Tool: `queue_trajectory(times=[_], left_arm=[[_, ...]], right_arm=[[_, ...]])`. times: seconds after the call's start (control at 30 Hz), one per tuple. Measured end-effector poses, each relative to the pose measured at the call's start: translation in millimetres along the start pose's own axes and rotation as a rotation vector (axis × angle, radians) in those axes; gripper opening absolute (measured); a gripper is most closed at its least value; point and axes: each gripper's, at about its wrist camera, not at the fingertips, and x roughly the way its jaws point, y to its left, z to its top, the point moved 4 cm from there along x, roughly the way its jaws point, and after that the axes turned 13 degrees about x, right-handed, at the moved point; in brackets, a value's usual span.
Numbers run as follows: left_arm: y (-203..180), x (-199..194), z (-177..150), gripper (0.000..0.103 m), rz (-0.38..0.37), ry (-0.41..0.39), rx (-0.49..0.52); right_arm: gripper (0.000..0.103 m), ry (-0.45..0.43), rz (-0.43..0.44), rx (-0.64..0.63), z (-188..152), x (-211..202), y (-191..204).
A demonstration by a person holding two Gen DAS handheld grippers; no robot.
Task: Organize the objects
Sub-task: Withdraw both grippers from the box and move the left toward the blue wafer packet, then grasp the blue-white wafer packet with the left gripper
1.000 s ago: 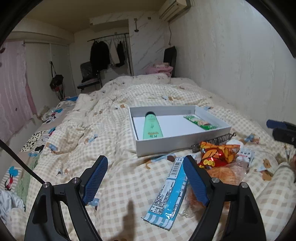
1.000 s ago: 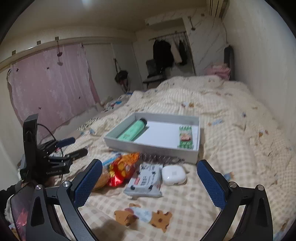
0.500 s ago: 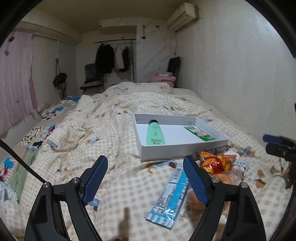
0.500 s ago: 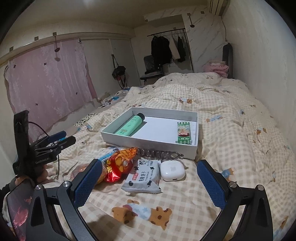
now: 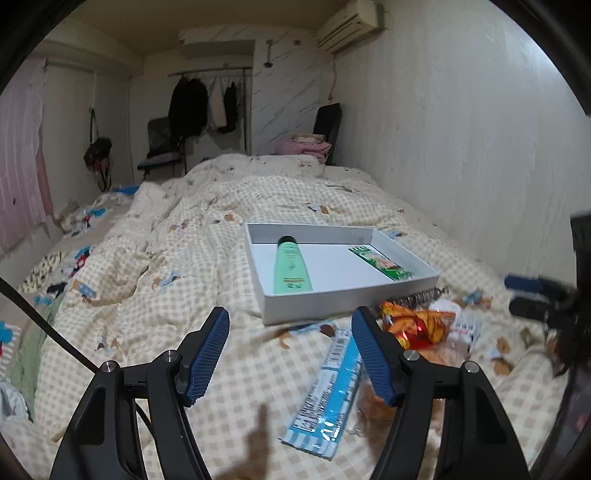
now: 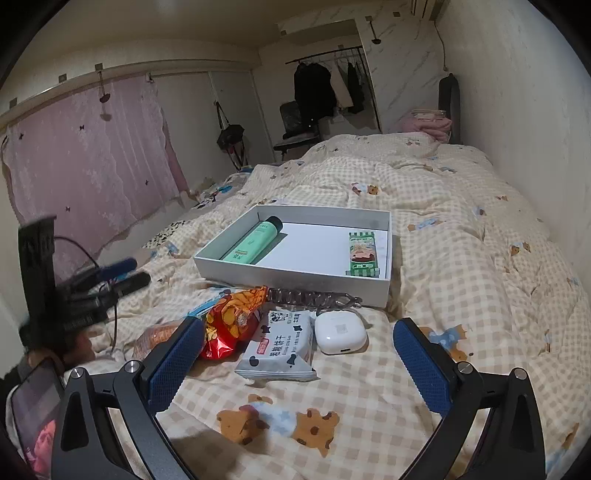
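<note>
My pads are blue on black arms. The quilt is cream-and-tan check with bear prints. The box is white, the bottle mint green, the curtain pink.

Checked cream duvet with bear print covers the bed. Pink curtain on the left wall. Dark clothes on a rail at the far end, black chair below. Folded pink blanket by the headboard. Air conditioner high on the right wall.
</note>
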Motion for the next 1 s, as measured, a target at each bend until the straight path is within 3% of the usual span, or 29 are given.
queue_trajectory(times=[0.27,0.47,0.57,0.7,1.0], left_arm=[[23,18,4,0.066,-0.312,0.129,-0.161],[13,59,-19,0.066,-0.437,0.321,-0.189],[0,71,-30,0.066,-0.465,0.388,-0.166],[-16,76,-30,0.065,-0.526,0.403,-0.116],[-12,105,-27,0.065,-0.586,0.485,-0.169]], right_arm=[[0.103,0.005,0.007,0.005,0,0,0],[0.103,0.007,0.006,0.005,0,0,1],[0.103,0.007,0.006,0.005,0,0,1],[0.103,0.016,0.006,0.008,0,2,0],[0.103,0.02,0.005,0.009,0,3,0]])
